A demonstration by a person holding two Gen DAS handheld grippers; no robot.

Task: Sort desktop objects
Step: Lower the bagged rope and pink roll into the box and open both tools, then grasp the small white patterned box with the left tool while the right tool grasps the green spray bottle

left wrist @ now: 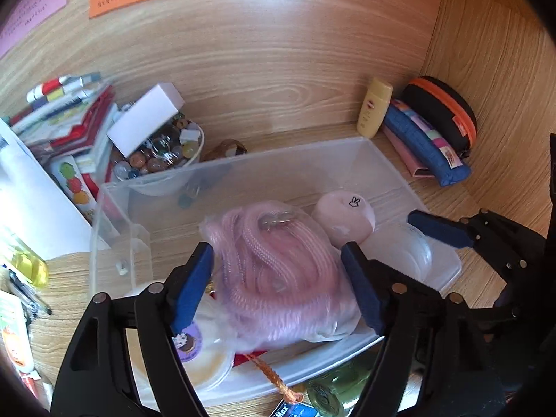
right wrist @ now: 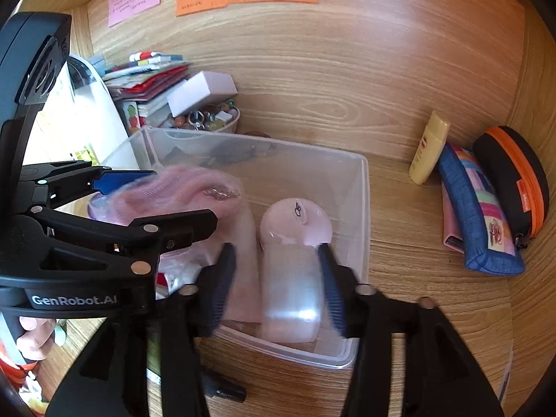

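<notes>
A clear plastic bin (left wrist: pixel 114 215) (right wrist: pixel 361 208) stands on the wooden desk. A clear bag of pink cord (left wrist: pixel 274 271) (right wrist: pixel 187 187) lies in it, between the spread blue-padded fingers of my left gripper (left wrist: pixel 278 264) (right wrist: pixel 156 191); the pads stand at its sides, apart. A pale pink bottle-like object (left wrist: pixel 344 217) (right wrist: pixel 295 264) lies beside it in the bin. My right gripper (right wrist: pixel 278 278) (left wrist: pixel 438 229) is open, its fingers either side of that pink object over the bin's near end.
A bowl of beads (left wrist: pixel 163 153) with a white box (left wrist: pixel 146 118) on it and a pile of booklets (left wrist: pixel 66 114) stand at back left. A yellow bottle (right wrist: pixel 427 153), a blue pencil case (right wrist: pixel 476 215) and a black-orange pouch (right wrist: pixel 514 180) lie at right.
</notes>
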